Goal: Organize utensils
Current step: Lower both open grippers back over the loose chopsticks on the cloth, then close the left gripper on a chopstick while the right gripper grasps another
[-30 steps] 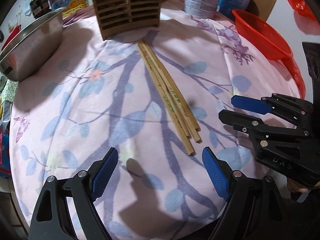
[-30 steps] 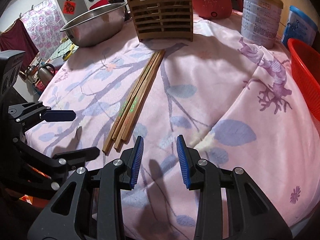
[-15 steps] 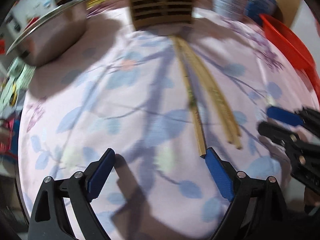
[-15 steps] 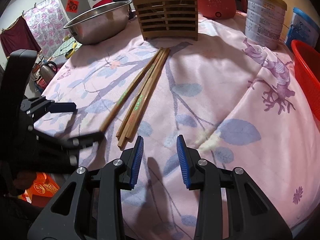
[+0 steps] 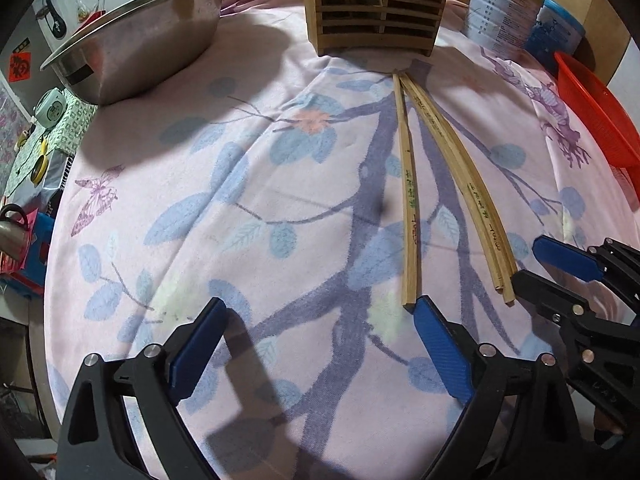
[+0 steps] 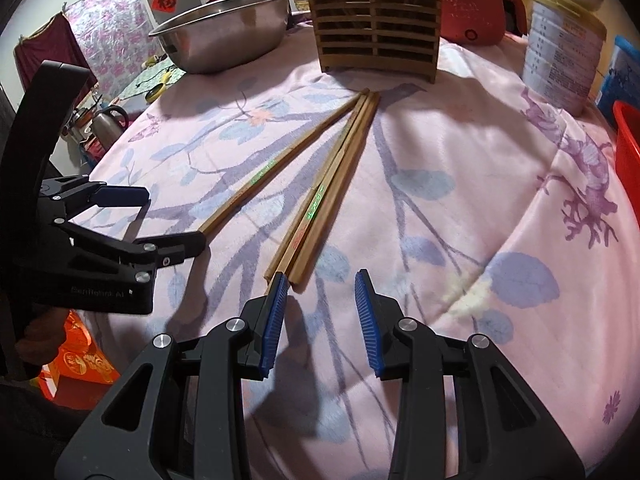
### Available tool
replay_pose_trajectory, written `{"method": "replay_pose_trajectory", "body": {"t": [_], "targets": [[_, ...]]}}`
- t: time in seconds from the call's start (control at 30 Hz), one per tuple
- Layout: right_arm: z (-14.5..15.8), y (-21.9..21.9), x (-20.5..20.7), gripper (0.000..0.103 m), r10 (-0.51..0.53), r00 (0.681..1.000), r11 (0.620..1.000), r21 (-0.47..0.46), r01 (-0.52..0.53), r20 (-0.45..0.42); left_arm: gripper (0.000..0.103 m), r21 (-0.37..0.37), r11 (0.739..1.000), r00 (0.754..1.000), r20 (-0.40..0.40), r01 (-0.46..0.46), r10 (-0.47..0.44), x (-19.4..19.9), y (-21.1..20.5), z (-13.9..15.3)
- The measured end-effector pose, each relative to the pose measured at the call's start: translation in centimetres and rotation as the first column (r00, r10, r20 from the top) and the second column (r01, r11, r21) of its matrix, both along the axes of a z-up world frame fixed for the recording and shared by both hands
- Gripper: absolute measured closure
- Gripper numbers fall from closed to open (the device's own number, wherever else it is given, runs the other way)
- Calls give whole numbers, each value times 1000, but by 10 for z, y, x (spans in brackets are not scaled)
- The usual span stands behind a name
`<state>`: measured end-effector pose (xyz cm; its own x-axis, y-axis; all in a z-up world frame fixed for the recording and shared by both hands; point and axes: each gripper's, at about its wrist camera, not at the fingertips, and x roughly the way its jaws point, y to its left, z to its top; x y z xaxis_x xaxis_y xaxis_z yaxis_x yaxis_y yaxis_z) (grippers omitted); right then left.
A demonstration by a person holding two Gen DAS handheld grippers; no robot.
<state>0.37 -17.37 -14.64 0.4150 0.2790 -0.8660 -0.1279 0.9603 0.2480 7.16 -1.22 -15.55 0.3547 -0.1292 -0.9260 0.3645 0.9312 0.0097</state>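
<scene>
**Left wrist view: chopsticks run lengthwise from the holder toward both tongs**

Landmark is the wooden holder (image 5: 376, 8) at the far side of the pink cloth (image 5: 240, 208). All the chopsticks lie flat on the cloth with far tips bunched just in front of the holder and near ends fanned toward the grippers.

- single chopstick (image 5: 409, 200): split off to the left of the rest. Its near end stops just at the inner pad of the left gripper (image 5: 316, 344), jaws wide apart, nothing held.
- chopstick bundle (image 6: 328, 192): lies tight together. Its near ends sit just at the left pad of the right gripper (image 6: 320, 312), jaws apart but narrower, also empty.

Judgement: each gripper already has its own target end-on. Long axes point along the fingers, so either grab means closing across the stick near its end, or rotating for a mid-shaft hold. Left is nearer the single, right nearer the bundle. A thin stick flat on soft cloth may snag the fabric.
</scene>
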Motion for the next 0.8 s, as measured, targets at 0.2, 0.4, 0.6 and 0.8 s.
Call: {"method": "replay_pose_trajectory", "body": {"t": [0.2,0.4,0.6,0.8], "targets": [[-4,-17,4,71,-97,995,994,-56,98,30,10,3,1000,1000,-3,4,-4,-1,2,0],[-5,-33,1,69,-138,990,990,-35,138,17,18,-5,1000,999,27,31,-31,-8,-5,4],[-5,-24,-2,69,-111,993,993,-42,112,37,35,-23,998,997,58,51,-50,-16,-16,5],[-6,-26,-2,96,-113,992,993,-41,115,52,92,-46,996,993,100,74,-69,-21,-28,8]]}}
